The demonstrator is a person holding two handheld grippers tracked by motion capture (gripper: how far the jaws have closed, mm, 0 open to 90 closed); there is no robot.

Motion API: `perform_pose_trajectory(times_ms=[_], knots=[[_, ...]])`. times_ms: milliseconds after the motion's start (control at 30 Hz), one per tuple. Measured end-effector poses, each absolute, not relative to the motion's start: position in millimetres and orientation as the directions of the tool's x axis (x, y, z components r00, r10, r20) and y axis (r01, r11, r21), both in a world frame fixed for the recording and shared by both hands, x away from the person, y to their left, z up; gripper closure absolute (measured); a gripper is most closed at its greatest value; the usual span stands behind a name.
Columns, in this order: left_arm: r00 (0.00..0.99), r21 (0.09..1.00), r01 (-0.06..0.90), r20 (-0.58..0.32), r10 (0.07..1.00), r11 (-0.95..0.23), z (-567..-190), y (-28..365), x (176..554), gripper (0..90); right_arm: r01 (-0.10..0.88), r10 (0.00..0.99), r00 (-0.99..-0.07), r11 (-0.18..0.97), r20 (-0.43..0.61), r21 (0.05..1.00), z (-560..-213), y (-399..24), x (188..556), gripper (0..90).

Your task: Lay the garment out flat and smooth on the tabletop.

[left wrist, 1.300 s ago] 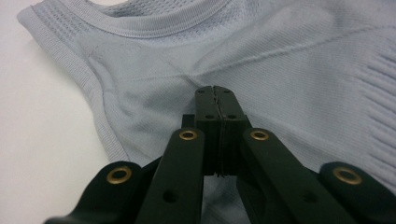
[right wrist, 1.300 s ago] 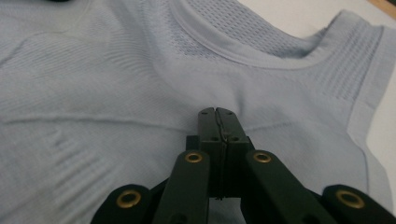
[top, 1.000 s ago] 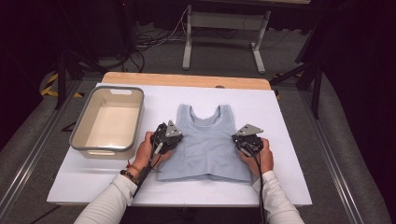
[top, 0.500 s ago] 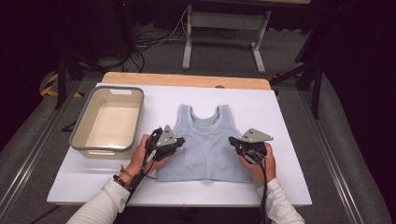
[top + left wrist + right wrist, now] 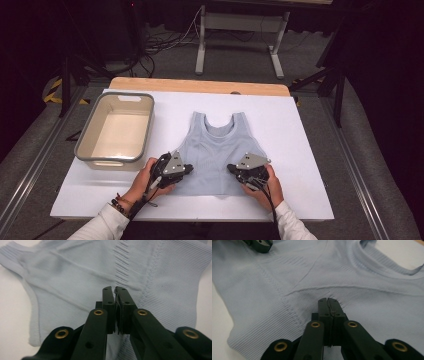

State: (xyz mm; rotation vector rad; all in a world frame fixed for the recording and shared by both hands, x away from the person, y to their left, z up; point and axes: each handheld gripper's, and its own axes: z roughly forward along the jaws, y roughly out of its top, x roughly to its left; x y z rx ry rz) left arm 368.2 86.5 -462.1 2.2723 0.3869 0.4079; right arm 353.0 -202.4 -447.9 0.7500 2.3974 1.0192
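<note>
Both hands moved nearer table's front edge. Left gripper and right gripper clamped on top, flat on board beside bin. Gripper views reveal pinched fabric folds; high view adds bin.

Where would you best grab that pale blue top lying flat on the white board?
Probably at the bottom hem of the pale blue top, one corner per gripper, coming in low from the person's side. It lies flat, so only its edges give something to pinch. The left gripper and right gripper sit shut there.
</note>
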Motion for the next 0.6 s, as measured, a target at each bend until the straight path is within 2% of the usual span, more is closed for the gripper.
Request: perform_pose_trajectory(times_ms=[133, 267, 333, 467, 600], knots=[[0.907, 0.724, 0.158, 0.163, 0.389, -0.672, -468, 90, 367, 85.5, 0.291, 0.572, -0.800, 0.634, -0.181, 0.717, -453, -203, 349, 89.6], [0.909, 0.733, 0.170, 0.142, 0.392, -0.659, -471, 95, 367, 85.8, 0.303, 0.572, -0.804, 0.630, -0.163, 0.715, -457, -207, 348, 89.6], [0.909, 0.731, 0.168, 0.145, 0.391, -0.661, -471, 97, 366, 85.7, 0.296, 0.577, -0.794, 0.640, -0.190, 0.709, -456, -210, 347, 89.6], [0.909, 0.736, 0.155, 0.154, 0.387, -0.659, -472, 97, 366, 85.7, 0.308, 0.620, -0.747, 0.643, -0.239, 0.701, -454, -225, 351, 89.5], [0.910, 0.735, 0.151, 0.159, 0.384, -0.662, -472, 97, 366, 85.6, 0.351, 0.685, -0.687, 0.604, -0.242, 0.715, -454, -248, 357, 89.7]])
